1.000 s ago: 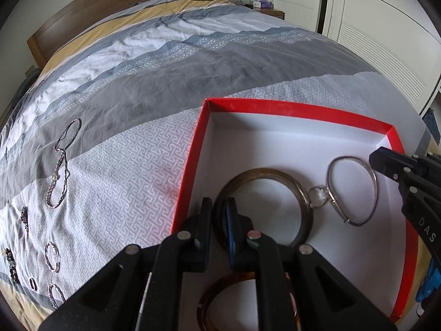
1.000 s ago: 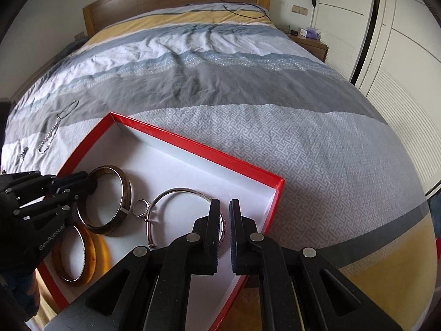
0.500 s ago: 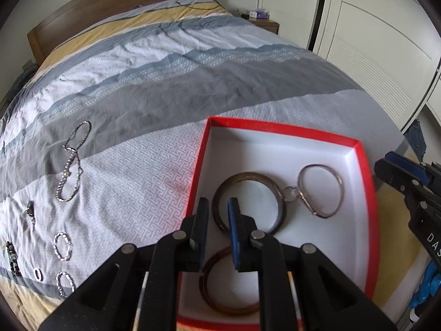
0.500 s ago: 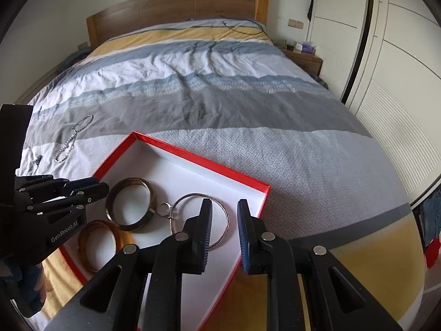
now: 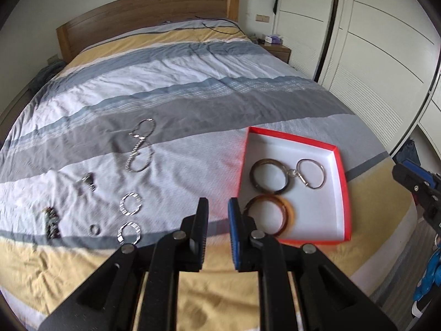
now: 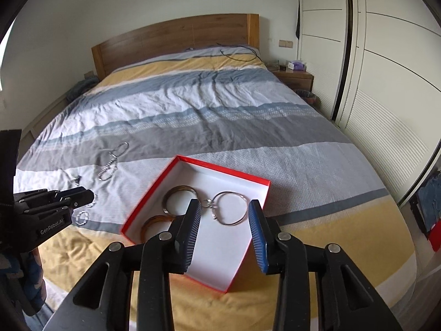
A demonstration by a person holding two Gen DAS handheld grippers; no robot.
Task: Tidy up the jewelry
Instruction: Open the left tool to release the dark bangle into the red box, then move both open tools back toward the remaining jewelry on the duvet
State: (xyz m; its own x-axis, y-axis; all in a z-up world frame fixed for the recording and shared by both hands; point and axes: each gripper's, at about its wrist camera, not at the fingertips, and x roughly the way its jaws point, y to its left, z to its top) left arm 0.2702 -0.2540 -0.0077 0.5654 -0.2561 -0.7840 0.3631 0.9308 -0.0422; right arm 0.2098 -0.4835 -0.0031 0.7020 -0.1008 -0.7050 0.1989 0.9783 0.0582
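The shallow red cardboard box with white interior (image 6: 249,182) lies on the striped bed (image 5: 193,77) just ahead of my right hand-held gripper (image 6: 224,230), serving as the collecting tray: a dark brown bangle (image 5: 270,177), an amber bangle (image 5: 286,215) and a thin silver hoop bracelet (image 6: 230,208) already sit inside. Its jaws are opening, nothing between them. My left hand-held gripper (image 5: 217,230) holds a narrow gap, empty. Silver chain necklace (image 5: 140,149) and small silver rings (image 5: 130,204) wait loose, left of it.
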